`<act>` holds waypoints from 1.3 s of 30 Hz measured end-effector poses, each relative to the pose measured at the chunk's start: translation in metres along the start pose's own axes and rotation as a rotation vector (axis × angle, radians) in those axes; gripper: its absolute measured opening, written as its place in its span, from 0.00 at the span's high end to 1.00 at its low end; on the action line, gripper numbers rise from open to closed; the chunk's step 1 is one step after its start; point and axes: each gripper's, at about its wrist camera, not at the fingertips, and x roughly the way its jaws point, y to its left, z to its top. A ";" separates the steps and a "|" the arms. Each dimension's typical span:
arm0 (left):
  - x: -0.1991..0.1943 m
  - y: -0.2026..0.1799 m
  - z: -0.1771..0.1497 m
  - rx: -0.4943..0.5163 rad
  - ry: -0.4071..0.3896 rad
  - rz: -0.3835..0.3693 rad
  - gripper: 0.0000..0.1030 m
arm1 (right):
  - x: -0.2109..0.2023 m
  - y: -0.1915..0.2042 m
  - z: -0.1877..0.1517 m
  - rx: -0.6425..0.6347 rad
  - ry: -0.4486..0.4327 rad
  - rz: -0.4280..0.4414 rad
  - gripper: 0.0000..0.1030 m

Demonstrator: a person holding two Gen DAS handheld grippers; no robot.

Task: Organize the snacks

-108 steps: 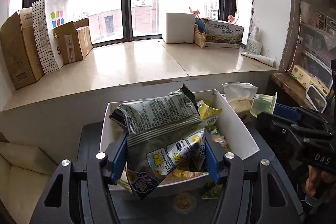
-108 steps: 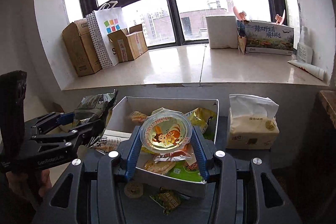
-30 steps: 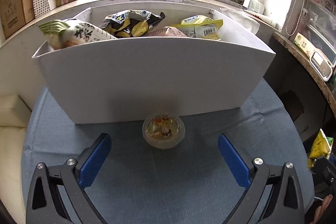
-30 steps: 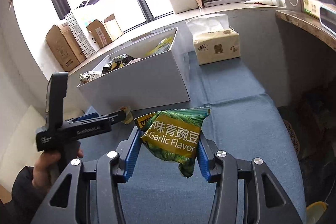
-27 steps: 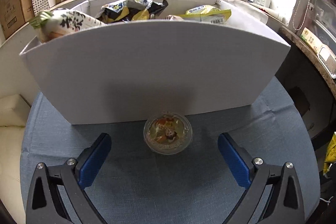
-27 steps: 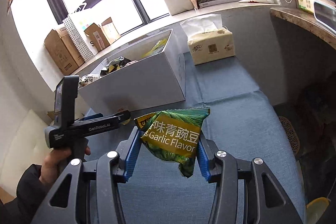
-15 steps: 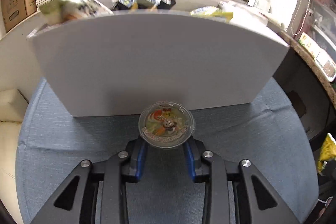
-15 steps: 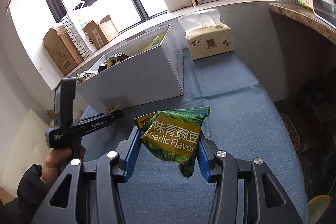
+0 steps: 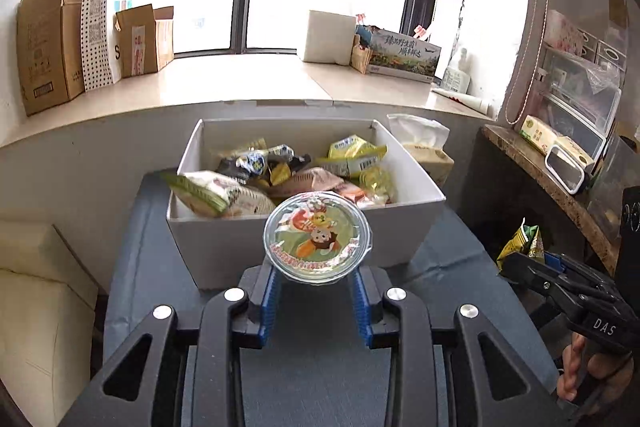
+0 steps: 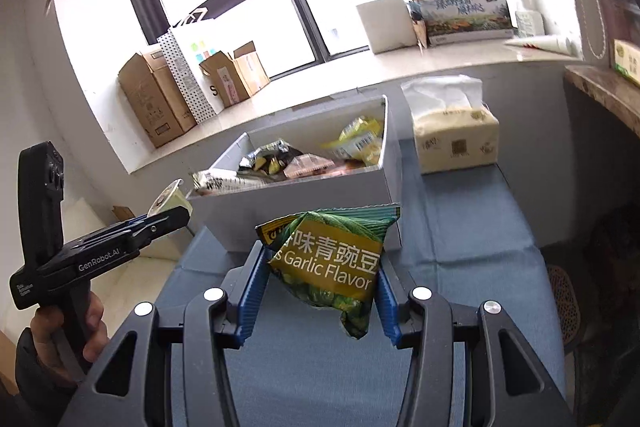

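My left gripper (image 9: 316, 287) is shut on a clear jelly cup (image 9: 317, 235) with a cartoon lid, held in the air just in front of the near wall of the white snack box (image 9: 224, 251). The box holds several snack packets. My right gripper (image 10: 318, 291) is shut on a green garlic-flavour pea packet (image 10: 334, 261), also raised in front of the box (image 10: 320, 195). In the right wrist view the left gripper (image 10: 172, 217) shows at the left with the jelly cup (image 10: 166, 199) in its tips. The right gripper (image 9: 520, 259) with its green packet (image 9: 522, 241) appears at the right of the left wrist view.
A tissue pack (image 10: 454, 131) stands right of the box on the blue cloth-covered table (image 10: 472, 227). Behind is a window ledge (image 9: 240, 83) with cardboard boxes (image 9: 48, 43), a dotted bag and a printed carton (image 9: 404, 57). A wooden shelf (image 9: 548, 179) lies to the right.
The left gripper closed on the jelly cup that lay on the cloth by the box and lifted it up. The right gripper rose a little with the green packet.
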 end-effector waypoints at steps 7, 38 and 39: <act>0.042 0.008 0.067 -0.008 0.024 -0.007 0.66 | 0.057 0.010 0.081 -0.065 0.007 0.019 0.48; -0.043 -0.014 0.046 0.052 -0.101 0.086 0.00 | 0.026 0.040 0.095 -0.255 -0.098 -0.218 0.00; -0.051 -0.016 0.040 0.051 -0.109 0.082 0.00 | 0.021 0.044 0.092 -0.267 -0.101 -0.231 0.00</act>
